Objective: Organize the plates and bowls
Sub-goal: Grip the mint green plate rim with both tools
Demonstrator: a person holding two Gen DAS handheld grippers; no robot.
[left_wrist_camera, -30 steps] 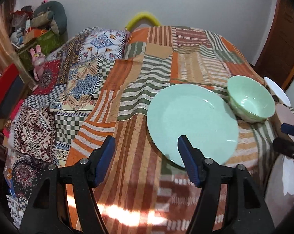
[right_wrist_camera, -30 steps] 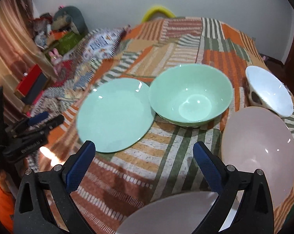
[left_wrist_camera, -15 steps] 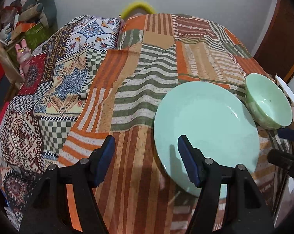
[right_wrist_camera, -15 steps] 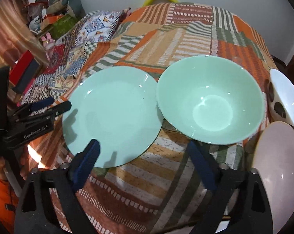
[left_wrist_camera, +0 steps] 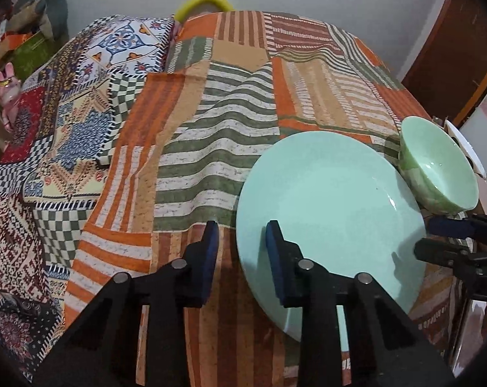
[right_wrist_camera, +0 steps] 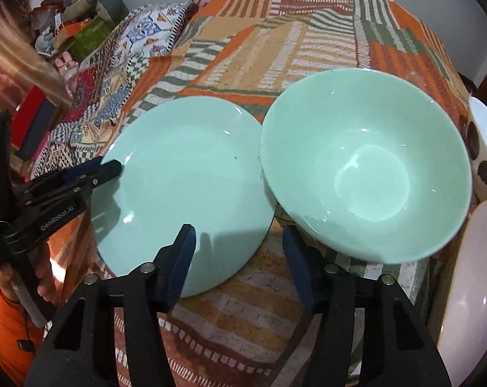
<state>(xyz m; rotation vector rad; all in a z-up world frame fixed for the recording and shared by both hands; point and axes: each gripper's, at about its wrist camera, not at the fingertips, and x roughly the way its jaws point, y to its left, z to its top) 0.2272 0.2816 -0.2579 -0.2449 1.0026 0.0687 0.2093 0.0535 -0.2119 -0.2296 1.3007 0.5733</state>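
A mint-green plate (left_wrist_camera: 333, 200) (right_wrist_camera: 191, 174) lies on the striped patchwork cloth. A mint-green bowl (left_wrist_camera: 440, 174) (right_wrist_camera: 366, 161) sits touching its right side. My left gripper (left_wrist_camera: 241, 248) straddles the plate's left rim, one finger over the plate and one over the cloth. Its jaws are closing, and a gap still shows beside the rim. My right gripper (right_wrist_camera: 238, 254) straddles the plate's near right rim just in front of the bowl. Its jaws are also closing and stand clear of the rim. Each gripper shows in the other's view: left gripper (right_wrist_camera: 91, 174), right gripper (left_wrist_camera: 450, 238).
A white bowl with dark spots (right_wrist_camera: 485, 148) and a pale pink plate (right_wrist_camera: 469, 274) stand at the right edge. Patterned quilts (left_wrist_camera: 65, 122) and soft toys (left_wrist_camera: 46, 6) fill the left. A hand with an orange sleeve (right_wrist_camera: 7, 290) holds the left gripper.
Both grippers came down and closer to the green plate, and both pairs of jaws narrowed around its rim. The plate and bowl have not shifted.
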